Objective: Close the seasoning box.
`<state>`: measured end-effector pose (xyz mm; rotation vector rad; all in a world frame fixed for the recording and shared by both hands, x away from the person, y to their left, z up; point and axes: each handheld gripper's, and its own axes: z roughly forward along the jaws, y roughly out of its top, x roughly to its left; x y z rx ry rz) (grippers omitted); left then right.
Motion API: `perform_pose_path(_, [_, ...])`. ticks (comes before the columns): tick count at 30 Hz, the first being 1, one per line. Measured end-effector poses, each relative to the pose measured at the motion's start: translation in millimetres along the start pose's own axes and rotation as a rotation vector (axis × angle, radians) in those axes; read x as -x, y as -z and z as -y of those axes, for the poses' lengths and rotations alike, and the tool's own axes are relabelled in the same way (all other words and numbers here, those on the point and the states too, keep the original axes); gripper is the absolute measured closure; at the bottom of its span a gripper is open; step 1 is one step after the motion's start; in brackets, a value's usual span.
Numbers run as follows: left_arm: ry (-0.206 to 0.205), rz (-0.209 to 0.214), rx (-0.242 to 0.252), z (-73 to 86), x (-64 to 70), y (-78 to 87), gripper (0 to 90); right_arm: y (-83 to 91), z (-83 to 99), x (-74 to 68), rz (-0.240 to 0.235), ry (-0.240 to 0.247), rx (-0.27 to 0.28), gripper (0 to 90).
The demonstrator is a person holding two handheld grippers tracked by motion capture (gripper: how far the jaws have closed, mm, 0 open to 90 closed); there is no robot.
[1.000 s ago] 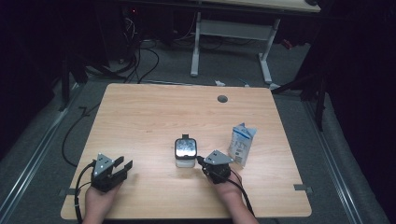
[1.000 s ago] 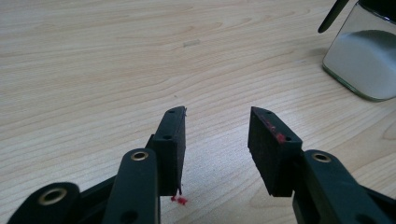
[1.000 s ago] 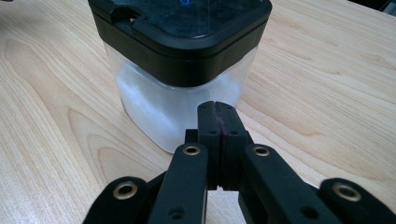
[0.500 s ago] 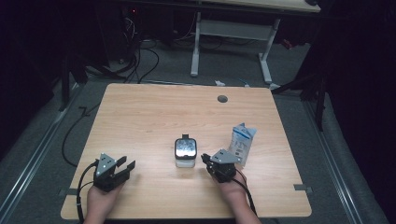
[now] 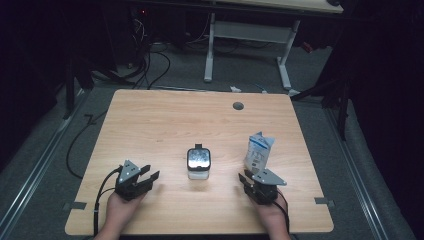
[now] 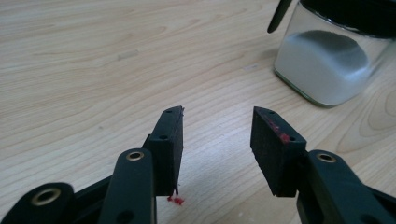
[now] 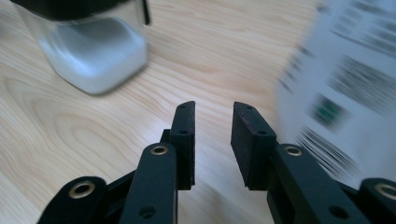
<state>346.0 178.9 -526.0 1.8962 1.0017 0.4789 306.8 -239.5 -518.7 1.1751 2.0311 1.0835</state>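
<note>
My right gripper (image 5: 248, 181) sits low at the near right of the table (image 5: 150, 120), jaws a narrow gap apart, nothing between them. The white pouch (image 5: 259, 151) stands just beyond it and slightly to the right, very close; I can't tell if they touch. In the right gripper view the pouch (image 7: 345, 79) is blurred, off the right jaw's side, not between the jaws; gripper (image 7: 213, 116) points at bare wood.

My left gripper (image 5: 149, 179) is at the near left, jaws wider apart, empty. In the left gripper view (image 6: 217, 121) the jar (image 6: 331, 56) is ahead and to the right, well clear of the jaws.

The jar (image 5: 198, 162) stands upright mid-table, between the two grippers, a bit farther out than both. Clear glass, squarish with rounded corners, white powder inside, dark lid with a clasp on it. Pouch: white with blue and dark print, top crumpled, standing upright.
</note>
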Motion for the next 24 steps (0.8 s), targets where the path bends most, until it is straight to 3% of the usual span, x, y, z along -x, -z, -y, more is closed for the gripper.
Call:
perform_pose_path(6, [-0.013,0.017,-0.019,1.8,6.1,-3.7,52.9,8.5,2.1,10.5,0.023,-0.028,0.014,68.6])
perform_pose_path(10, [-0.017,0.019,-0.015,2.7,8.2,1.1,52.5,5.0,-0.1,8.3,0.015,-0.019,0.016,68.5])
perform_pose_path(14, [0.007,0.021,0.004,1.5,7.4,1.3,52.5,3.9,4.6,6.4,0.013,-0.010,0.000,68.5])
perform_pose_path(17, [-0.022,0.020,0.000,-1.2,11.5,-3.7,51.9,6.4,4.6,7.9,0.014,-0.011,0.008,68.4])
perform_pose_path(24, [-0.018,0.025,-0.004,1.4,10.1,-0.9,51.8,3.7,2.2,6.5,0.009,-0.009,0.007,68.2])
